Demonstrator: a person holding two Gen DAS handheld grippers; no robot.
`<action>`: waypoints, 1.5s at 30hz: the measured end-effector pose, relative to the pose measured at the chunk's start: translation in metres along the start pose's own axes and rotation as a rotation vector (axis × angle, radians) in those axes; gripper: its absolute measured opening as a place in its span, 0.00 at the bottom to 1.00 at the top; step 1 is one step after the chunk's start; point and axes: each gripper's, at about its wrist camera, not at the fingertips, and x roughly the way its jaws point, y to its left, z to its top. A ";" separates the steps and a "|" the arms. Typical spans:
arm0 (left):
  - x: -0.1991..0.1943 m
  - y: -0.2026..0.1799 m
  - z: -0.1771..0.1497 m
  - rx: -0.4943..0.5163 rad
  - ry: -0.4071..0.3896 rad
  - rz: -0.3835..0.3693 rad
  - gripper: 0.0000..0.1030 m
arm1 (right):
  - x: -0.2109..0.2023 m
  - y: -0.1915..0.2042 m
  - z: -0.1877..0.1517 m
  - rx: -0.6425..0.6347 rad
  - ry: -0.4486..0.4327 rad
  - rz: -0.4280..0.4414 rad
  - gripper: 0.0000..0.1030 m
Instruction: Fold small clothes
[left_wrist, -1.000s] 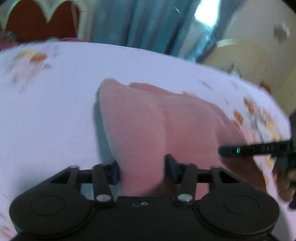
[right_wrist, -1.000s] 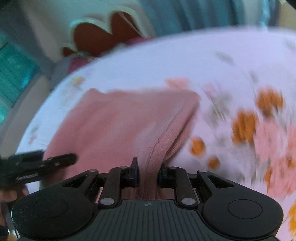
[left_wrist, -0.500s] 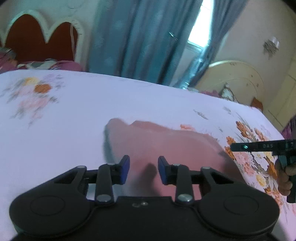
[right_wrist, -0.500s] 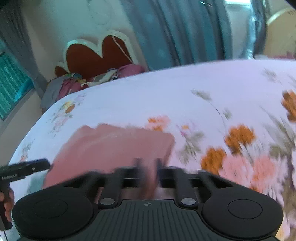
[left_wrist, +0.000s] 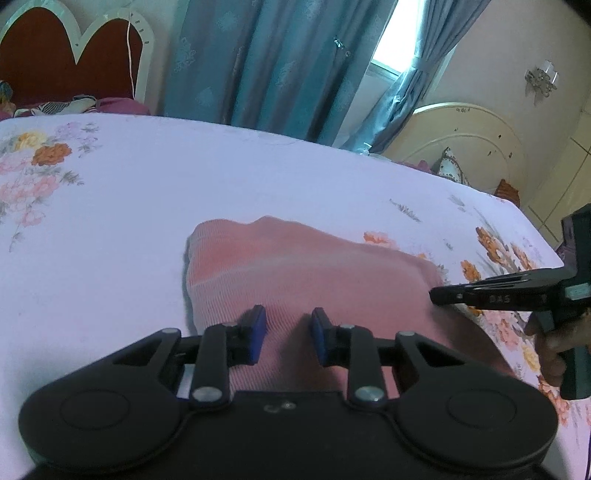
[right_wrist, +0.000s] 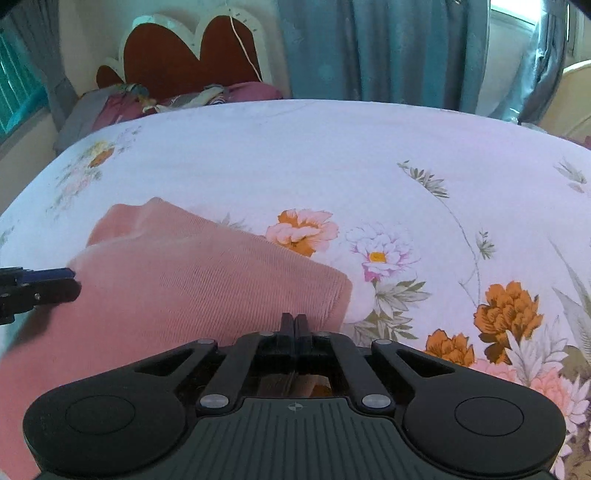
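Observation:
A pink ribbed garment (left_wrist: 314, 273) lies folded on the floral bed sheet (left_wrist: 184, 177). My left gripper (left_wrist: 287, 325) hovers over its near edge. Its blue pads (left_wrist: 255, 332) are closing, with a gap still between them; the cloth shows below the gap and is not pinched. The right wrist view shows the garment (right_wrist: 207, 280) at lower left. My right gripper (right_wrist: 294, 321) is shut and empty above its near right corner. The right gripper (left_wrist: 437, 295) also shows side-on at the garment's right edge, and the left gripper (right_wrist: 74, 282) at its left edge.
The sheet (right_wrist: 295, 155) stretches wide beyond the garment, with flower prints on the right. A red scalloped headboard (left_wrist: 66, 55) and a heap of bedding (right_wrist: 177, 98) stand at the far end. Blue curtains (left_wrist: 277, 62) hang behind. A hand (left_wrist: 554, 343) holds the right gripper.
Both grippers had the garment's near edge between their fingers and have let go. They have drawn back from it. The right fingers have come fully together, and the left pads have narrowed.

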 end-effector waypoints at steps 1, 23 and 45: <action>-0.011 -0.003 -0.001 0.008 -0.027 -0.026 0.15 | -0.008 0.002 -0.002 0.013 -0.004 0.001 0.00; -0.073 -0.059 -0.082 0.037 0.018 0.085 0.12 | -0.097 0.043 -0.097 -0.283 -0.004 -0.045 0.00; -0.154 -0.124 -0.140 0.027 -0.117 0.246 0.97 | -0.172 0.056 -0.148 -0.116 -0.082 -0.003 0.05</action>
